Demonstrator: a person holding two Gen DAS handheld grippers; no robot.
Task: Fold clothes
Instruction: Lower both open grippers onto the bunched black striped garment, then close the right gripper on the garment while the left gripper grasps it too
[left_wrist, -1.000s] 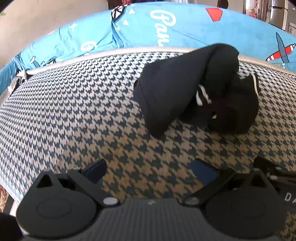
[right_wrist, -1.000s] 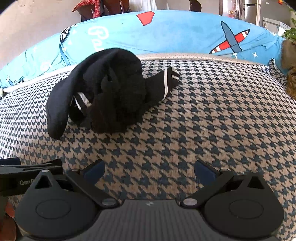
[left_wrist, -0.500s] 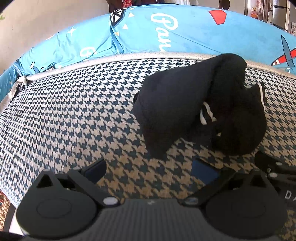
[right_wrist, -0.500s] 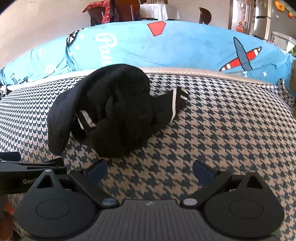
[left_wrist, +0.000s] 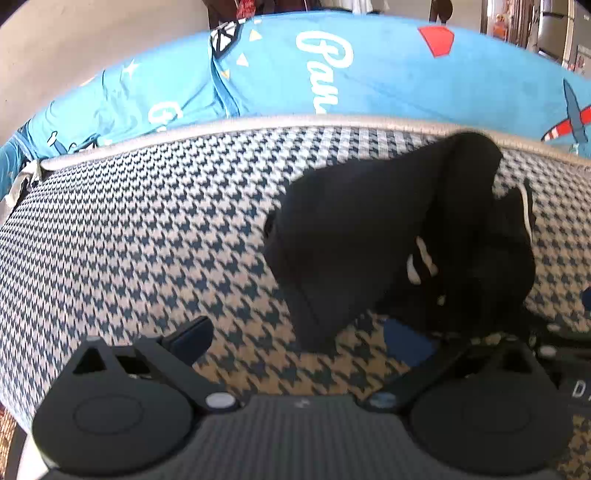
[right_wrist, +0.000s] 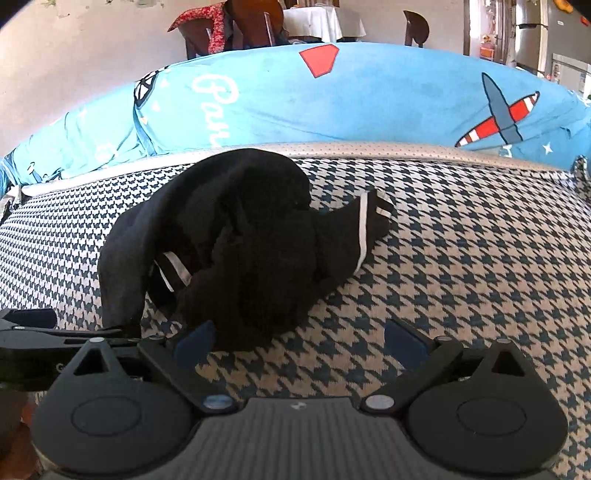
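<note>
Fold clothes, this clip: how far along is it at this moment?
Nothing looks folded: the black garment lies in a crumpled heap on the houndstooth cover, a white-striped end sticking out. In hand: both tools are open and empty, low at the heap's near edge, the left tool and the right tool. Left: grasp, spread it flat, and make every fold.

A black garment (right_wrist: 243, 243) with thin white stripes lies crumpled in a loose heap on the houndstooth surface (right_wrist: 461, 266), unfolded, one end sticking out sideways
</note>
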